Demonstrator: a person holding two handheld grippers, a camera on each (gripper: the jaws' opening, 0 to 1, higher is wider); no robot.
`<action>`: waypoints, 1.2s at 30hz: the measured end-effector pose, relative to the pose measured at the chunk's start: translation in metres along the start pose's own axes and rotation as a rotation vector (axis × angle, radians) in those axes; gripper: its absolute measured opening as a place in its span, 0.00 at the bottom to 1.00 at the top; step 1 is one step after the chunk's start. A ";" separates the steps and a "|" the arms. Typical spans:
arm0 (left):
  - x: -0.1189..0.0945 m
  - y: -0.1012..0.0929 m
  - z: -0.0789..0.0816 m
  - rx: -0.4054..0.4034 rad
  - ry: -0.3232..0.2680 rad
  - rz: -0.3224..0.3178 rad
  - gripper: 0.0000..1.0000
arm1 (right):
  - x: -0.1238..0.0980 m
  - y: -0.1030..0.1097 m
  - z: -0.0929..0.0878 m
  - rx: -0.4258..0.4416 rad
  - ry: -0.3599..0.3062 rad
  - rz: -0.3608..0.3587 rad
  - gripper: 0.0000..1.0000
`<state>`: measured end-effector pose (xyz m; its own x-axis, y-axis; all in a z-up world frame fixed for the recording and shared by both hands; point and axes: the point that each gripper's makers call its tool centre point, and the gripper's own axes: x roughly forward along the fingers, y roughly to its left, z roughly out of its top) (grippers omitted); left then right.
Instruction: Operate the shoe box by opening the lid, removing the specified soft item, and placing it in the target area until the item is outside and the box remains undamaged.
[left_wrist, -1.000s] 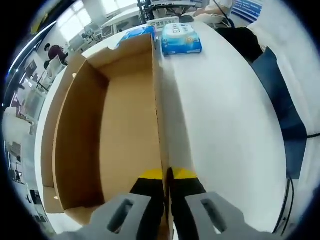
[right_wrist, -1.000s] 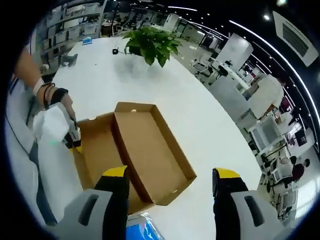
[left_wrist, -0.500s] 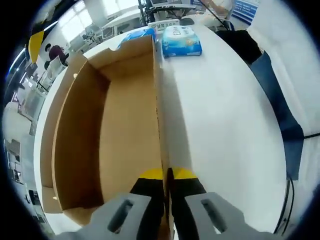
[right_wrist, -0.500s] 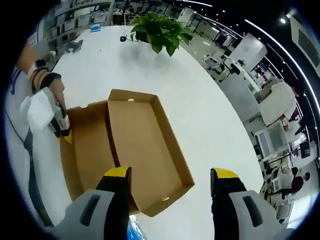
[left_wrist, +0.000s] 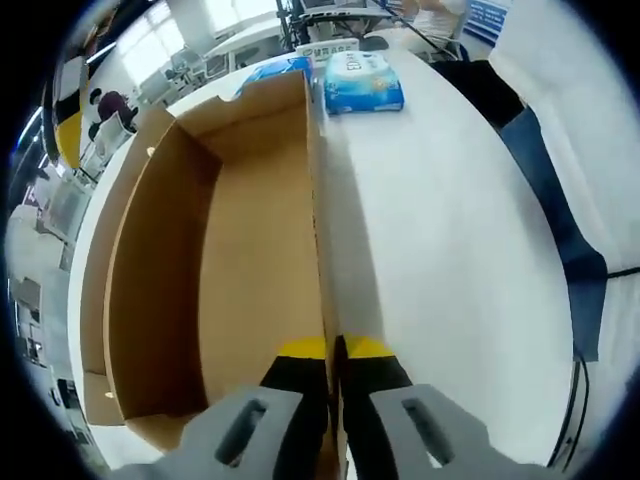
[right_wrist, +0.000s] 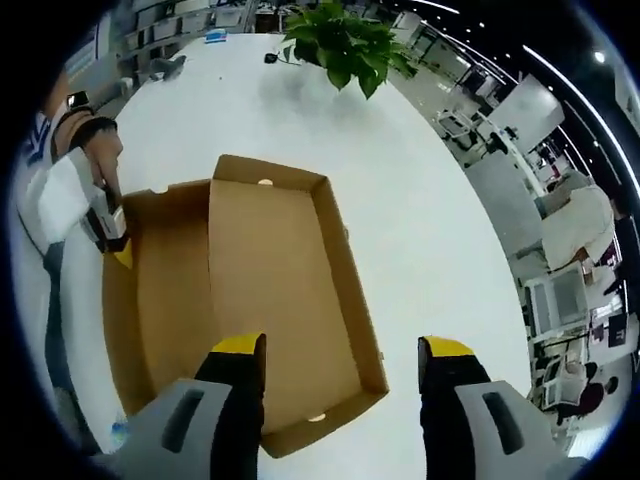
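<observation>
Left gripper (left_wrist: 333, 352) jaws pinch the brown cardboard shoe box (left_wrist: 240, 260) wall, steadying it; right gripper (right_wrist: 340, 352) jaws hover wide above

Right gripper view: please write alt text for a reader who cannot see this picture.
An open cardboard shoe box lies on a white table, seen from above between the open right gripper and its yellow-tipped fingers. The left gripper holds the box's far left edge; a potted plant stands beyond.
</observation>
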<state>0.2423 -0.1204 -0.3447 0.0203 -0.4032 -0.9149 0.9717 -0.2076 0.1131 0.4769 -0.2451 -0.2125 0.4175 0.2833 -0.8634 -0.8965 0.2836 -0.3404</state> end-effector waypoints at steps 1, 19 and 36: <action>0.000 0.000 0.000 0.003 0.001 0.000 0.01 | 0.003 0.000 -0.001 -0.009 0.004 0.008 0.61; 0.001 0.001 0.000 -0.008 0.001 -0.007 0.01 | 0.048 -0.029 -0.009 0.047 0.028 0.098 0.56; 0.000 0.000 0.001 -0.024 0.004 -0.001 0.01 | 0.093 -0.031 -0.035 0.046 0.139 0.182 0.46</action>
<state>0.2422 -0.1216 -0.3442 0.0197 -0.3996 -0.9165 0.9771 -0.1865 0.1023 0.5380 -0.2595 -0.2953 0.2220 0.2055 -0.9531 -0.9461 0.2819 -0.1596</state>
